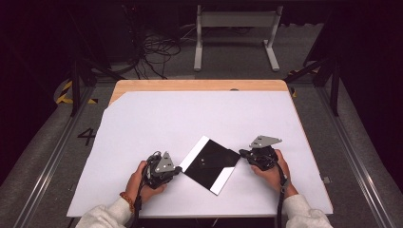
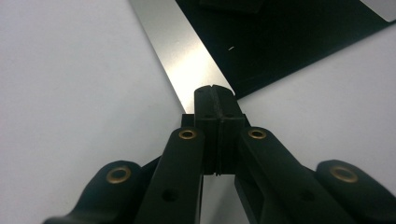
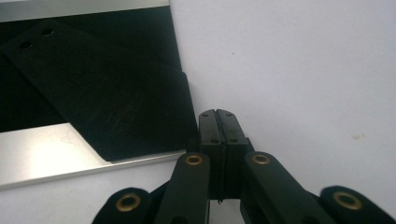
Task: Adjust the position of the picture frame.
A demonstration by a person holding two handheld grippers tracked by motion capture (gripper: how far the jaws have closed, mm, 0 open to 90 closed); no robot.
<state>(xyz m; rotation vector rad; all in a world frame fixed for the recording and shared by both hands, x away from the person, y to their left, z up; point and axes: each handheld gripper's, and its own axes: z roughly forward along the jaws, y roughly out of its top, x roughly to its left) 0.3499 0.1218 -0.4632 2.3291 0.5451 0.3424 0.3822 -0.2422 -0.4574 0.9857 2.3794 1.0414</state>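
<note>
Black square board [image 1: 209,164] lies flat just below centre of the high view, turned diamond-wise, on the white sheet [image 1: 190,118] that covers the worktop [image 1: 199,85]. Matte black face, with bright silvery strips along its upper-left and lower-right edges; thin, sharp corners. In the right gripper view a dark flat plate [image 3: 112,107] lies on top of the board, slightly scuffed, with two small round holes near one end at the upper left of that frame. The strip looks brushed and reflective in the left gripper view.

Left gripper [image 1: 177,168] sits at the board's left corner, fingers pressed together; in its own view the tips are at the silver strip's end, contact unclear. Right gripper [image 1: 242,153] is at the board's right corner, fingers also together, tips just beside the plate's edge on the white sheet, nothing between them.

Sheet is smooth and matte; bare wood shows along the worktop's far edge.
</note>
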